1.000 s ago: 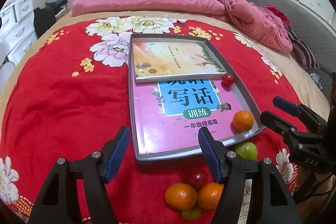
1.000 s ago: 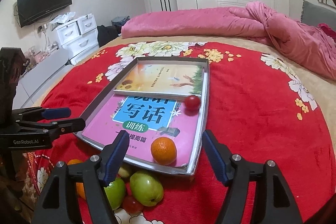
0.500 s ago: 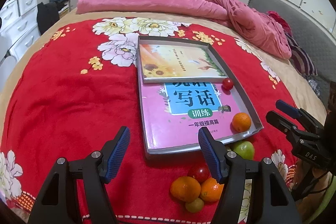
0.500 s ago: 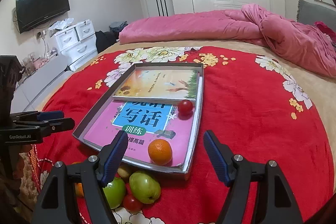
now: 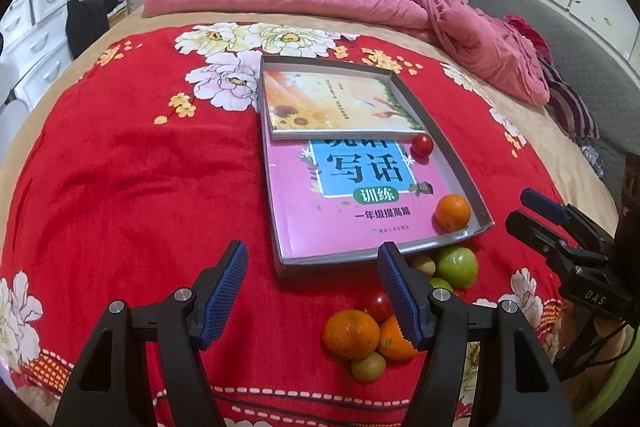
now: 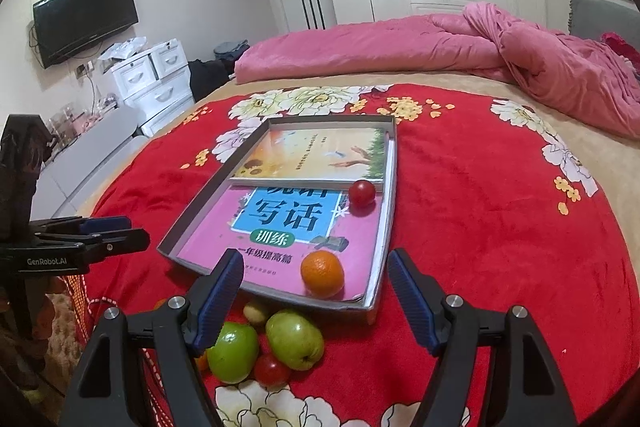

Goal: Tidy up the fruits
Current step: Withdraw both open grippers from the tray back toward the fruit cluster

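Observation:
A grey tray (image 5: 444, 143) (image 6: 200, 205) lies on the red flowered bedspread with two books in it, a red tomato (image 5: 422, 145) (image 6: 361, 193) and an orange (image 5: 452, 212) (image 6: 322, 273). In front of the tray lies a fruit pile: two oranges (image 5: 351, 333), green apples (image 6: 295, 339) (image 5: 457, 266), a red tomato (image 6: 272, 369) and small brownish fruits (image 5: 368, 367). My left gripper (image 5: 313, 289) is open and empty, just left of the pile. My right gripper (image 6: 314, 297) is open and empty above the tray's near edge.
A rumpled pink duvet (image 6: 460, 47) lies across the far side of the bed. White drawers (image 6: 154, 75) and a wall TV (image 6: 84, 17) stand at the left. A grey headboard (image 5: 572, 39) is at the right.
Both grippers have pulled back and up a little from the tray, so the fruit pile shows more fully. Both stay open. No fruit has moved.

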